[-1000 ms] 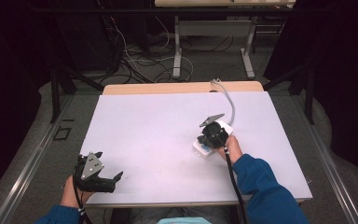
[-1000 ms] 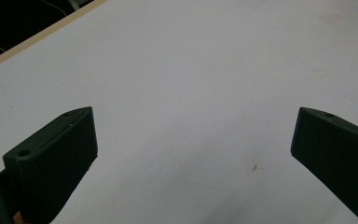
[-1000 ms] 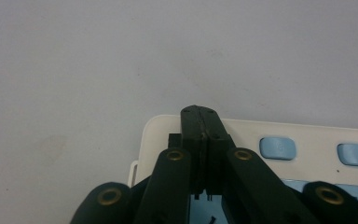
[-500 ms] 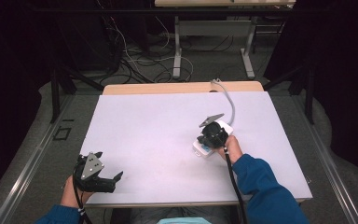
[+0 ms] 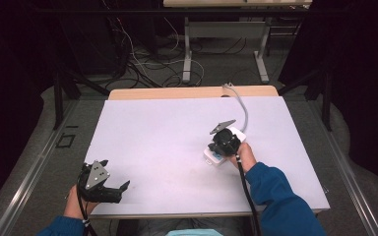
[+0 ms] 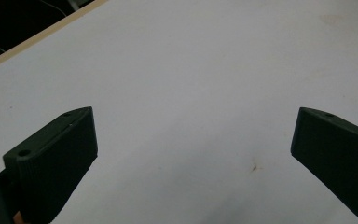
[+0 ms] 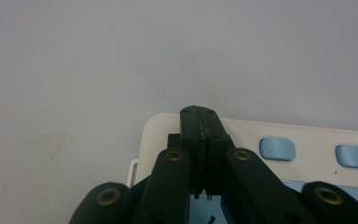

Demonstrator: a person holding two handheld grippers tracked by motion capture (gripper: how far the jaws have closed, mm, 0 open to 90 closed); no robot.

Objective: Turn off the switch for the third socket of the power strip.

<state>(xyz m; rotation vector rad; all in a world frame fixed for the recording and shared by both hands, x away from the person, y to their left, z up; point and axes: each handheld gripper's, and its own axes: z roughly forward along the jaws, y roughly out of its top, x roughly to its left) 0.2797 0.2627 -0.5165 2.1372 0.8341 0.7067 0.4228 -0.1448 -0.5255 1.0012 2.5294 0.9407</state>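
A white power strip [image 5: 215, 157] with blue buttons [image 7: 277, 148] lies on the white table [image 5: 167, 137], right of centre. Its grey cable [image 5: 241, 104] curves away to the table's far edge. My right gripper [image 5: 220, 147] is shut, jaws pressed together with nothing between them. In the right gripper view its tips [image 7: 199, 113] sit over the end of the strip [image 7: 307, 135], near the corner; whether they touch it I cannot tell. My left gripper [image 5: 122, 189] rests at the front left corner of the table, open, with bare table between its jaws [image 6: 193, 126].
A wooden strip [image 5: 177, 92] runs along the table's far edge. Beyond it are metal desk legs [image 5: 187, 49] and loose cables [image 5: 142, 64] on the floor. A blue sleeve [image 5: 275, 196] comes in at the bottom right.
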